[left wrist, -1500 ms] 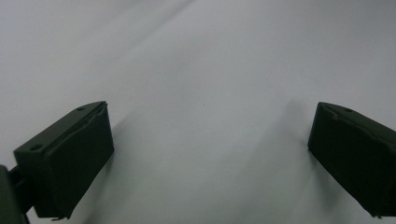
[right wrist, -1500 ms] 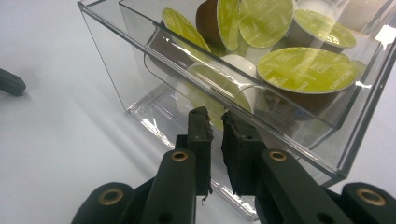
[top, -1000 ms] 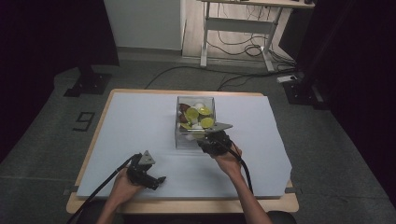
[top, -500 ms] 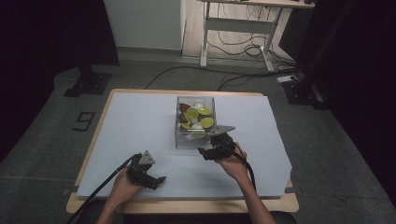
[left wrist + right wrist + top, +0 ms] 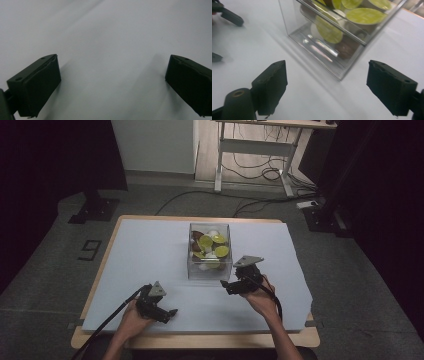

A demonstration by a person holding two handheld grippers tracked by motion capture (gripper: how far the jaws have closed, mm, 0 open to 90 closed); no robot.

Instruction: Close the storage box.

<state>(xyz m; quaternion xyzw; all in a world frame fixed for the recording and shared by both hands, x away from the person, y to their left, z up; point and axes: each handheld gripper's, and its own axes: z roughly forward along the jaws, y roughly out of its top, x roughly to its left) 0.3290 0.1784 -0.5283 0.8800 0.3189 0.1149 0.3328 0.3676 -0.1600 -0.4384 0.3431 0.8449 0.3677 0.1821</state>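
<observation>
The clear box (image 5: 209,251) sat near the middle of the bench (image 5: 150,245), on the pale sheet that covered it, a little toward the far side. It was packed with round capsules (image 5: 214,247), several with lime-green lids, some brown, some white. In the right gripper view the box (image 5: 329,37) stood corner-on, just ahead of the jaws, its see-through wall showing green lids and dark brown capsules (image 5: 329,32) stacked inside, with a rail or shelf edge crossing the wall.

And there was the right gripper (image 5: 231,285), just beside the box's near right corner, close to it but not touching. Its jaws had just been opening, and they stood wide apart with nothing between them except bare sheet; the box corner lay beyond the tips, not within them. The grey three-cornered plate rode on top of it, and the person's hand wrapped it from behind, a cable trailing back along the forearm.

Over on the near left, the left gripper (image 5: 170,314) rested low over the sheet, well apart from the box. Its jaws were spread wide too, and the left gripper view (image 5: 110,80) showed plain white sheet between the two black pads. Its cable ran off toward the near left bench edge.

Beyond the bench, a desk frame (image 5: 255,150) stood on the grey floor with cables looping beneath it.
</observation>
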